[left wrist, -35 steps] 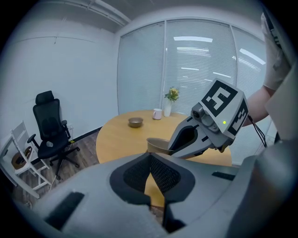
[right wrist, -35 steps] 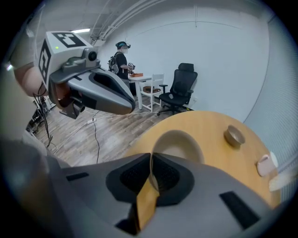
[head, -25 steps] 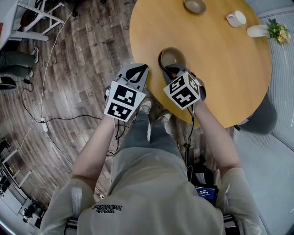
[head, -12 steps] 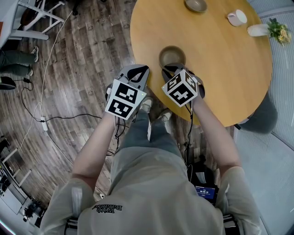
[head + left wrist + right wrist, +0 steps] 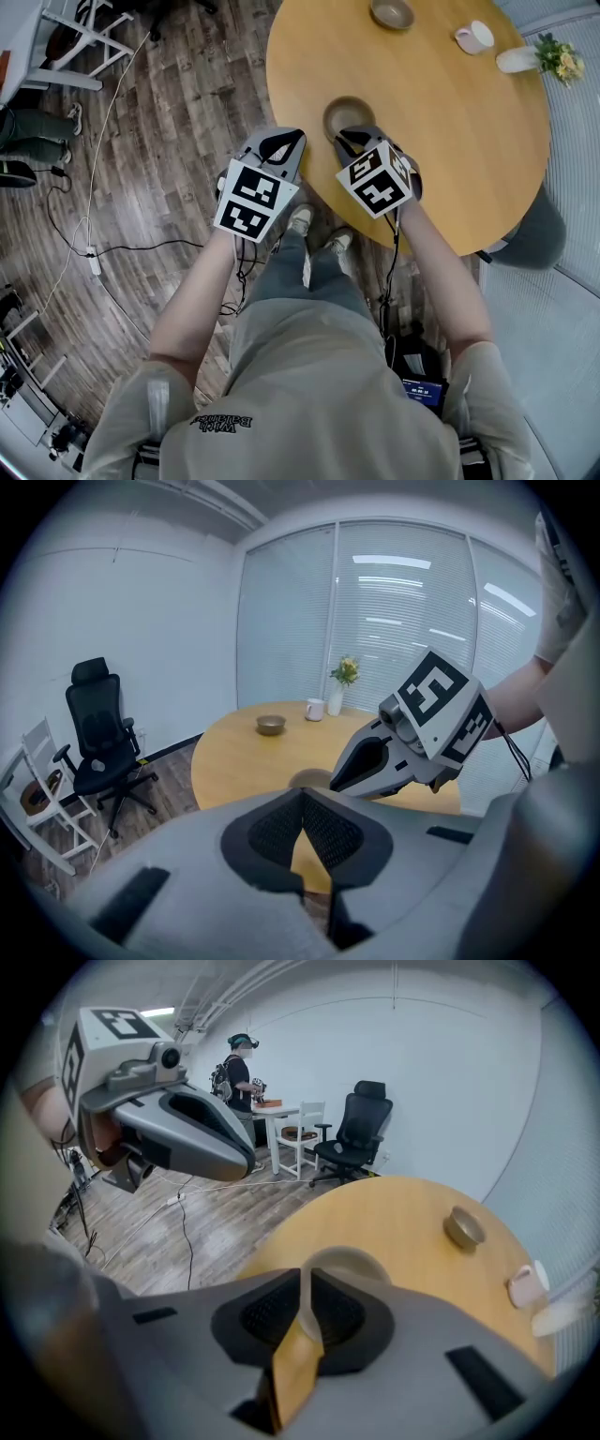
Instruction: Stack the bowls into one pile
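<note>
On table [image 5: 450, 131], two bowls [image 5: 349, 114] [image 5: 392, 13], one mug [image 5: 473, 37]

On the table [image 5: 450, 141], by the front edge: near bowl [image 5: 349, 114], rim between the jaws of the right gripper [image 5: 352, 141]. Just left, over the floor [image 5: 169, 122]: left gripper [image 5: 277, 148]. At the back: far bowl [image 5: 392, 13], then mug [image 5: 473, 37] and vase [image 5: 517, 60] rightward.

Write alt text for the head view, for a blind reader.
From above, the right hand-held gripper is shut on the rim of the near bowl on a round wooden table. The left hand-held gripper hangs shut beside the table's edge. Another bowl, a mug and a flower vase stand farther away.
</note>
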Demonstrator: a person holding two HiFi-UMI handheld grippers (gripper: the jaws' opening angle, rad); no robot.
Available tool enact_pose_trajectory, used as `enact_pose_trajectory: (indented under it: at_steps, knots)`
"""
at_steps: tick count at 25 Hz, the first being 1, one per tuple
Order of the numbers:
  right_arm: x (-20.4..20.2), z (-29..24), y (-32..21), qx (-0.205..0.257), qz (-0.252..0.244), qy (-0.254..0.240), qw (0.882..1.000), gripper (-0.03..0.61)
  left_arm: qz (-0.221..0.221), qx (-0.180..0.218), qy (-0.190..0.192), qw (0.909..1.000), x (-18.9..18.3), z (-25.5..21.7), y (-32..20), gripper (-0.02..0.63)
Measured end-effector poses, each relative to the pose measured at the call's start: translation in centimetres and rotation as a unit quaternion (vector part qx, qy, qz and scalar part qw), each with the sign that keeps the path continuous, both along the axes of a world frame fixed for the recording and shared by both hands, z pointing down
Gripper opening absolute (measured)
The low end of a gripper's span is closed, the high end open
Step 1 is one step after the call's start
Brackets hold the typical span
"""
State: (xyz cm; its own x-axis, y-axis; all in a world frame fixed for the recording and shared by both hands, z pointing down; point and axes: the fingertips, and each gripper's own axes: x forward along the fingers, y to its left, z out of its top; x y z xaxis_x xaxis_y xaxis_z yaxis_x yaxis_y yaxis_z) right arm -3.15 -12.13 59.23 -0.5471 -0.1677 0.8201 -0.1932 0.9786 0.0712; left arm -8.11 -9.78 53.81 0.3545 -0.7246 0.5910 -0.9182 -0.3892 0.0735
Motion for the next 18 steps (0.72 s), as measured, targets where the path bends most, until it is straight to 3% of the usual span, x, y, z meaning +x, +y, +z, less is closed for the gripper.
enact_pose_trajectory:
  at_steps: [6, 11, 18]
  knots:
    - [0.9, -5.0, -1.5, 0.029, 0.042, -0.044, 0.998, 0.037, 0.005, 0.034, -0.005, 0.9994, 0.2, -3.9, -0.5, 0.018]
    - [2.7, -9.0, -2.3, 0.049, 0.09, -0.083, 0.991, 0.037, -0.002, 0.061, 0.033, 0.9976, 1.0, -8.0, -0.7, 0.018]
    - [6.1, -15.1, -2.4, 0.087, 0.131, -0.137, 0.978, 0.037, 0.011, 0.116, 0.02, 0.993, 2.5, -13.6, -1.0, 0.018]
